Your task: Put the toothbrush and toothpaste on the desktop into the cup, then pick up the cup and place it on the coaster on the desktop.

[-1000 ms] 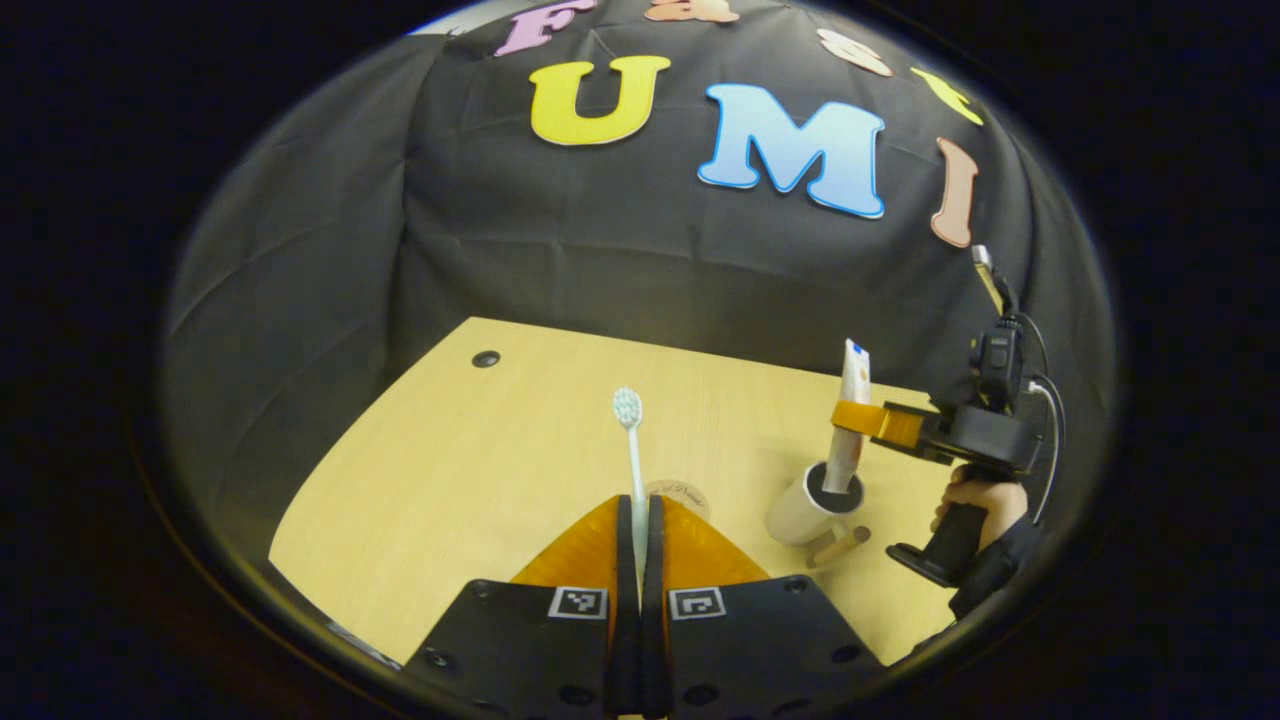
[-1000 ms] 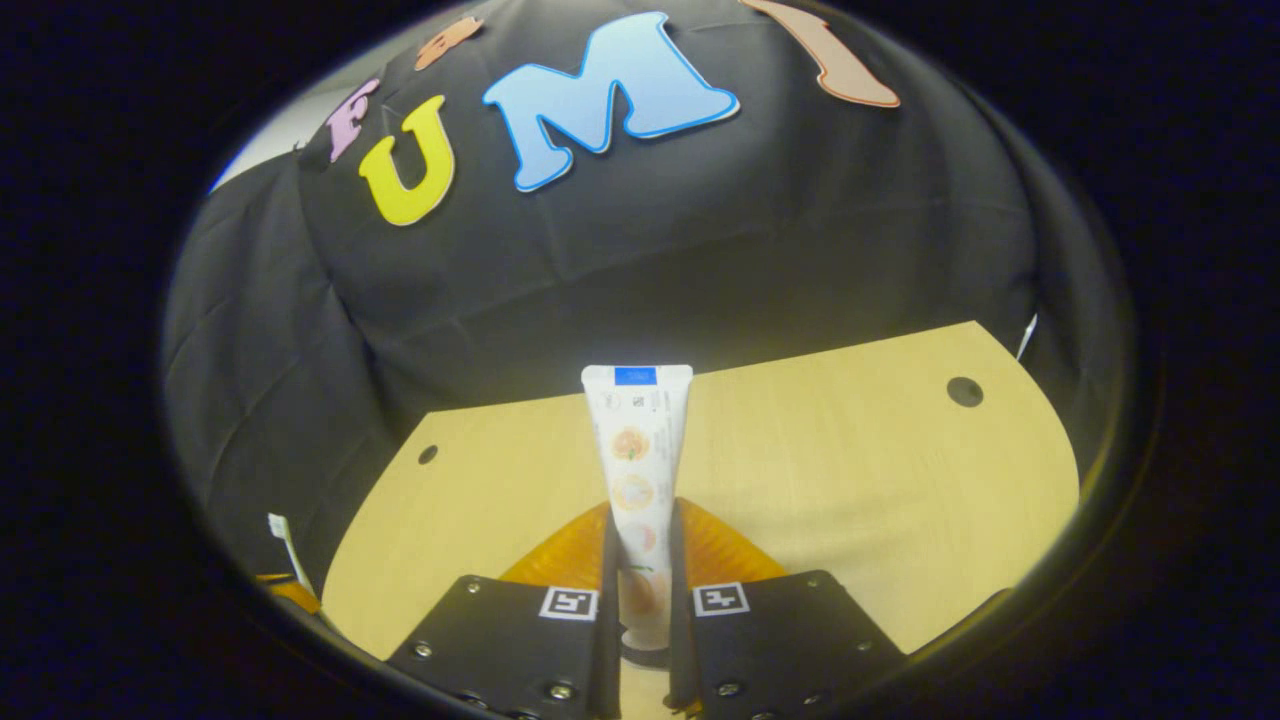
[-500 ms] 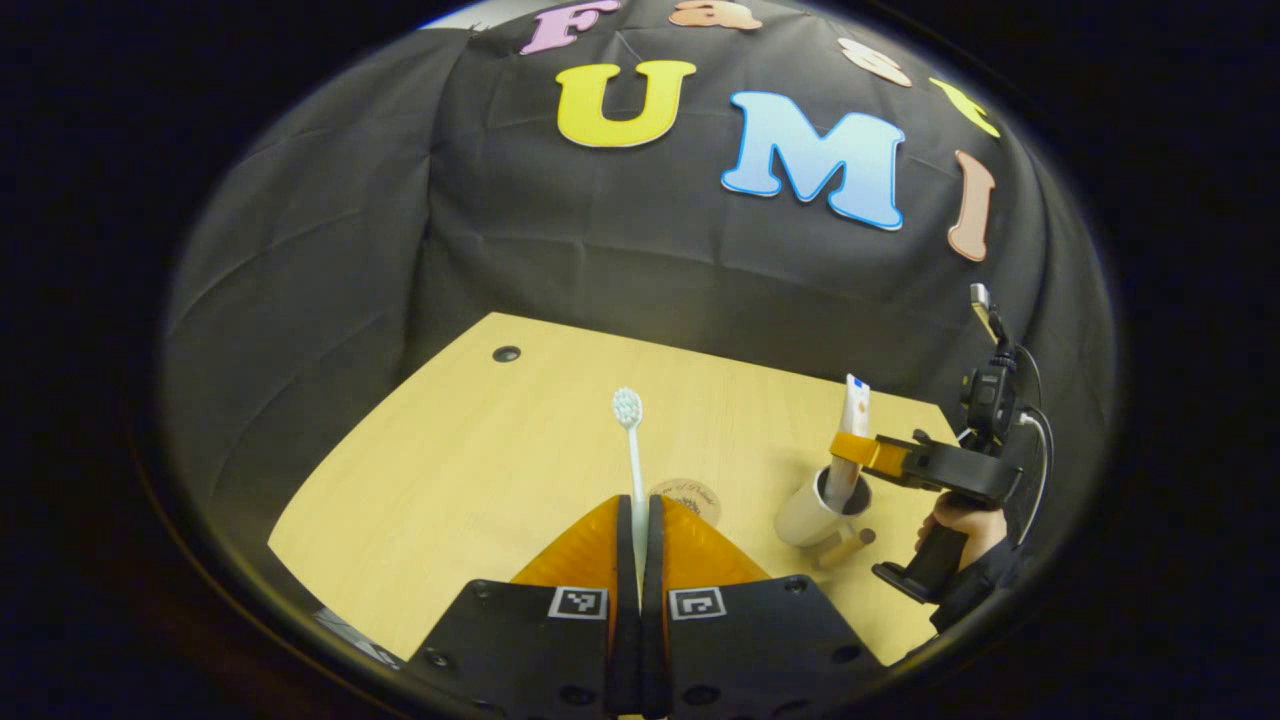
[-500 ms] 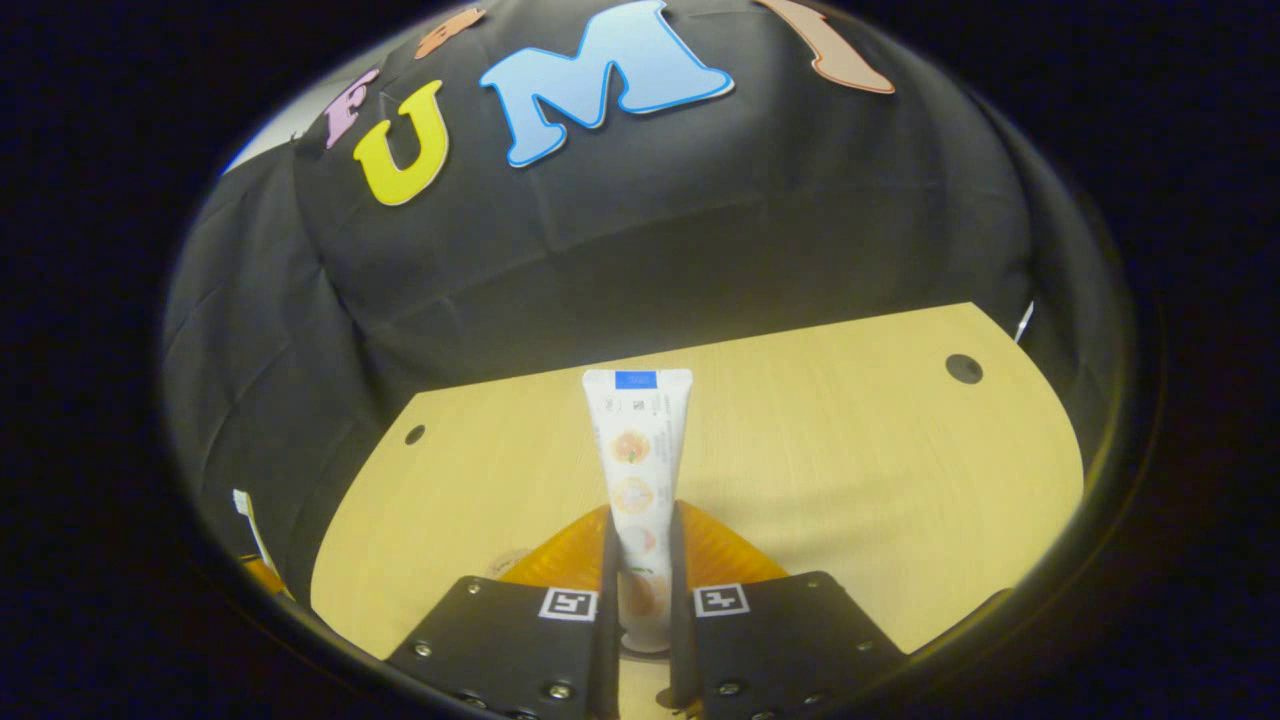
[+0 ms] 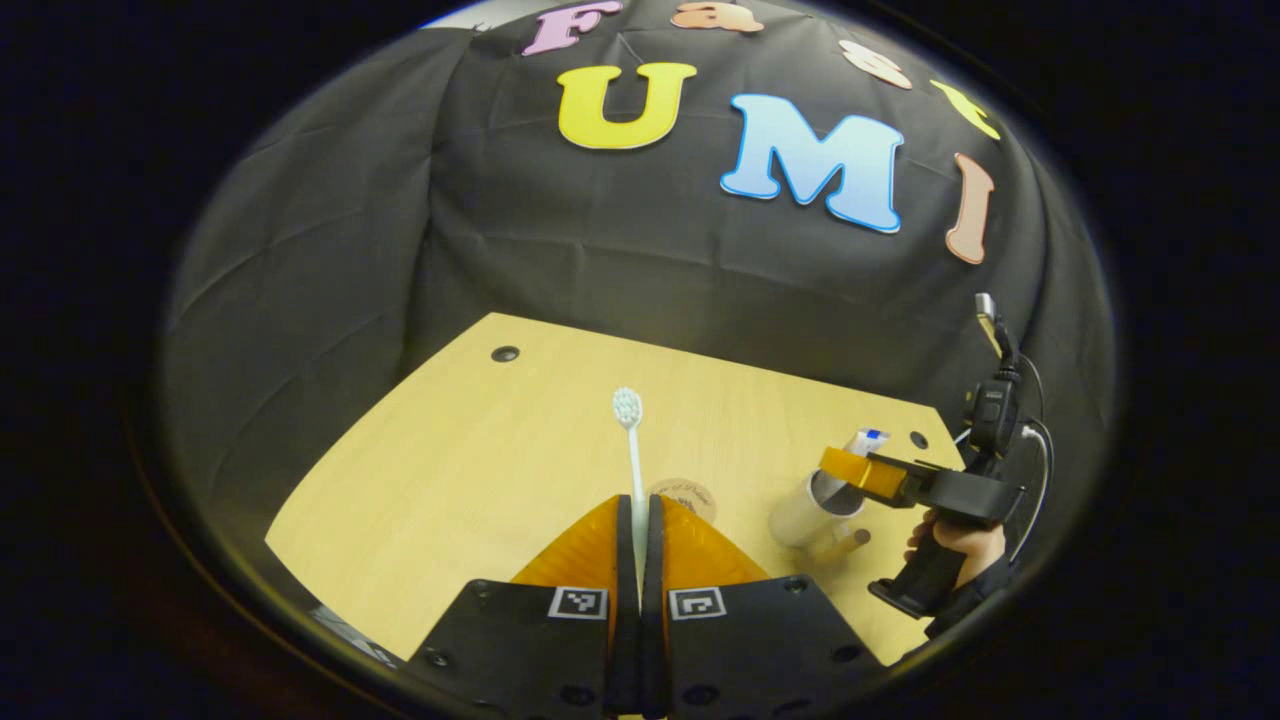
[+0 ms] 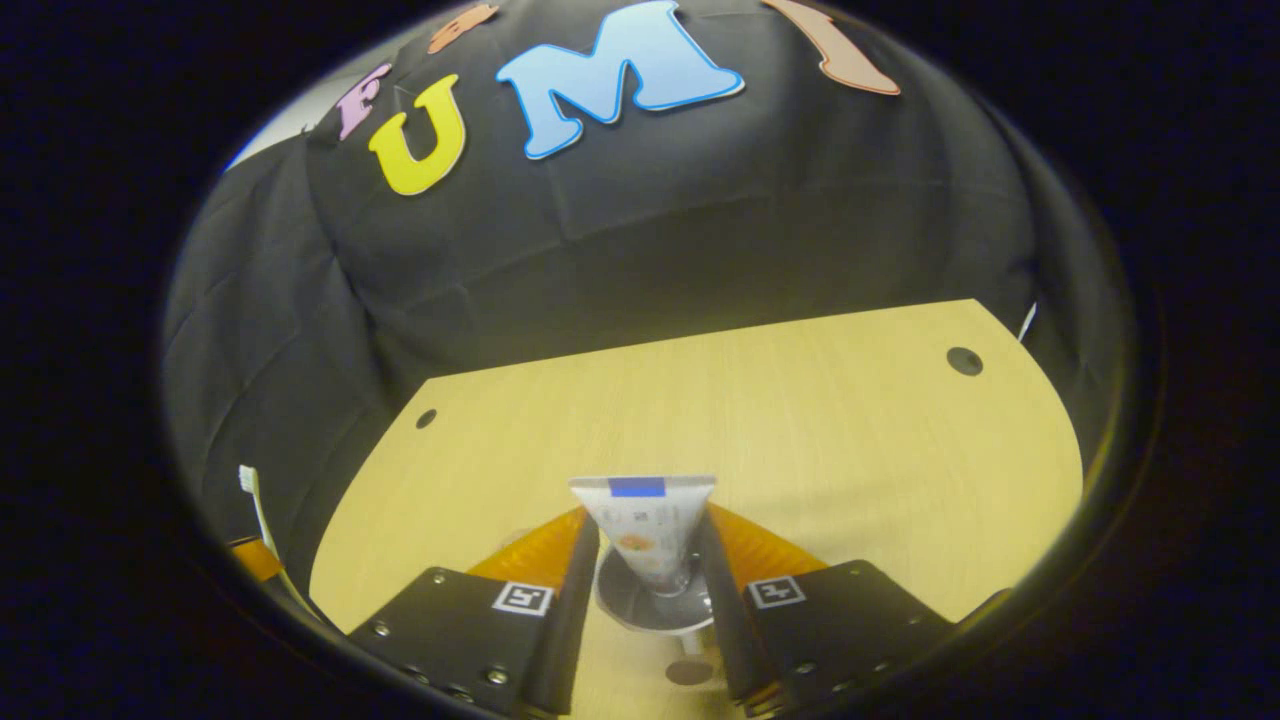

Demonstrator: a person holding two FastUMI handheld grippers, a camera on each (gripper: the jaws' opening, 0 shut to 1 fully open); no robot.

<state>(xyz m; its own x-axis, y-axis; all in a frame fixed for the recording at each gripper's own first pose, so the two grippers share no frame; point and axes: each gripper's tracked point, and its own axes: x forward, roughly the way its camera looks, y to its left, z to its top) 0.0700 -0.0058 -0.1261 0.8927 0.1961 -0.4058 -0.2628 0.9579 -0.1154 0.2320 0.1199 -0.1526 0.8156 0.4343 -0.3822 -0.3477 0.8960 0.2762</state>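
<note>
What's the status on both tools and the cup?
Left tool shut on toothbrush, held upright. Right tool open; toothpaste standing in cup. Coaster bare, nothing blocking.

wooden desktop (image 5: 480, 450), black cloth wall (image 5: 620, 240)

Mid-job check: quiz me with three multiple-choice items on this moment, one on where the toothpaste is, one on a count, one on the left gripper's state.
1. Where is the toothpaste?
A. flat on the desktop
B. standing in the cup
C. on the coaster

2. How many round holes show in the desktop in the right gripper view?
A. none
B. two
C. five

3. What is the left gripper doing?
A. shut on the toothbrush
B. open over the cup
C. shut on the coaster

Answers: 1 B, the tube's lower end sits inside the cup's rim, between the spread fingers of the right gripper. 2 B, one hole near each far corner. 3 A, both fingers press on the upright handle.
</note>
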